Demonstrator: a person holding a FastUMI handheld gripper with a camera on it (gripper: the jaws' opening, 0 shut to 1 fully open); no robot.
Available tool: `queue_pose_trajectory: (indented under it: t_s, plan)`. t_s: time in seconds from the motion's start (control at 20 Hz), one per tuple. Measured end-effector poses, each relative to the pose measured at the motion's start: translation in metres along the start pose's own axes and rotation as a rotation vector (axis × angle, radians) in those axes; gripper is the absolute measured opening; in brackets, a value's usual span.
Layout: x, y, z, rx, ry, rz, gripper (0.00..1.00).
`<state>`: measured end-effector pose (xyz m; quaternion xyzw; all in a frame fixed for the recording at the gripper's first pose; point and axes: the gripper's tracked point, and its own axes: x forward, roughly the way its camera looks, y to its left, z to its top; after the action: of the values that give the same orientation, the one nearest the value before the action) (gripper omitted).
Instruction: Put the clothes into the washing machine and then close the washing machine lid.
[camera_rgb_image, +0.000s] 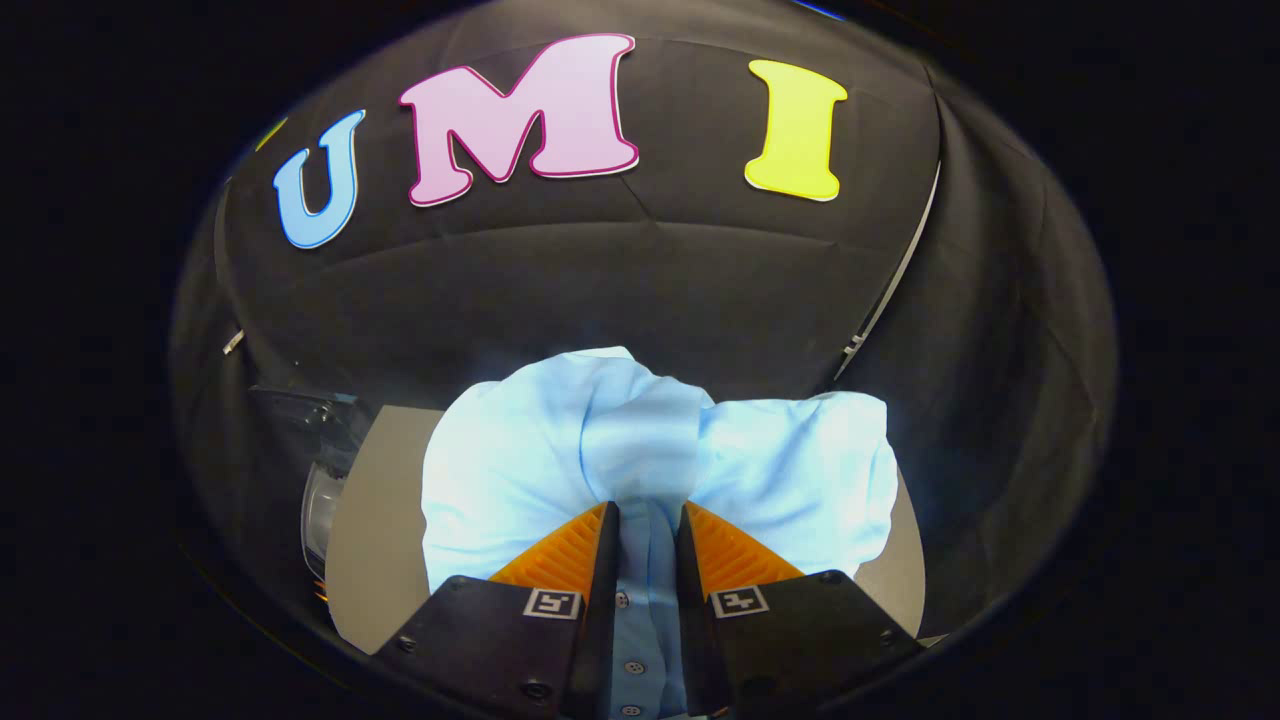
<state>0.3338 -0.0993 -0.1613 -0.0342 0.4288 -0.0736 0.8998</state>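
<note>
Hand-held gripper (648, 520) clamped on blue shirt (520, 470).

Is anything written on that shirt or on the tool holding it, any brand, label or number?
None to read.
The shirt, pinched between the fingers, shows plain cloth and buttons.
The square tags on the fingers carry block patterns, not words.

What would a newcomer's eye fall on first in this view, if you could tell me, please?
The light blue shirt, bunched and brightly lit, billows just ahead of the claw, whose fingers are shut on a buttoned fold of it. Beneath the shirt lies a grey surface, with a clear plastic part at its left.
</note>
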Motion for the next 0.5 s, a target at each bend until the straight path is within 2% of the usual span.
queue_pose_trajectory:
  t_s: [0.1, 0.35, 0.5]
  plan:
    - [-0.004, 0.006, 0.002, 0.074, -0.029, 0.048, 0.09]
    - [-0.013, 0.005, -0.001, 0.023, -0.022, 0.039, 0.08]
    - [-0.024, 0.009, 0.0, 0.035, -0.022, 0.054, 0.08]
